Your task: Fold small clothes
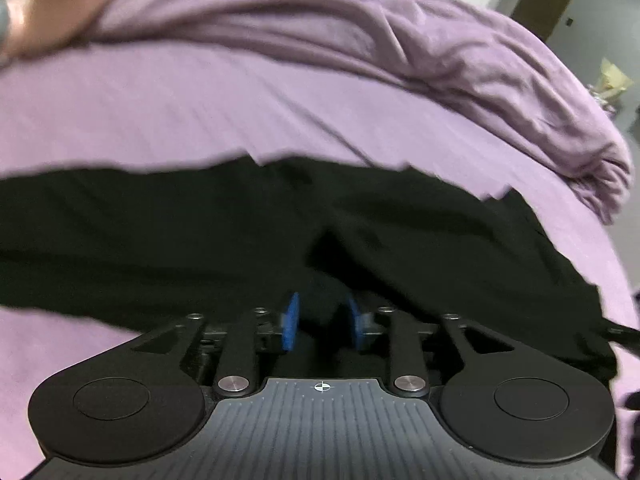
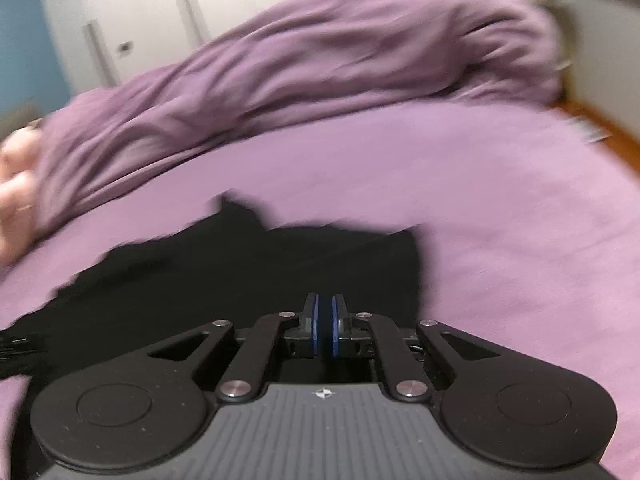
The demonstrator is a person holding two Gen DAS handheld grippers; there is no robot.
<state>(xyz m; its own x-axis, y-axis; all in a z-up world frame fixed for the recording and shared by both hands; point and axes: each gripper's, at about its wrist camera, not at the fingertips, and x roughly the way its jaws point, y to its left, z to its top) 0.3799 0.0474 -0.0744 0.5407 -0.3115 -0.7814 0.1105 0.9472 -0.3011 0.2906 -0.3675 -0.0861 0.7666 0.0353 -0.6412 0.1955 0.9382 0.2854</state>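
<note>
**A:** Where's the garment (image 1: 200, 240) right now?

**B:** It's a black thing spread flat on the bed (image 1: 160, 112), on the lilac sheet. A bunched-up purple blanket (image 1: 360, 20) sits behind it. Both views are pretty blurry, so I can't tell what kind of clothing it is.

**A:** And the left gripper (image 1: 322, 322)?

**B:** Low over the near edge of the cloth. Its jaws stand apart, blue pads (image 1: 291, 322) showing on either side, with a raised fold of black fabric in the gap. Can't tell if they're actually pinching it.

**A:** Right gripper (image 2: 324, 330)?

**B:** Its jaws are closed, blue pads (image 2: 315, 330) pressed together. It's over the garment's (image 2: 240, 264) right part, near the edge, but whether any cloth is caught between them, I can't tell.

**A:** Anything else?

**B:** Something pinkish (image 2: 16, 188) and blurred at the far left, beside the blanket (image 2: 320, 60).
</note>
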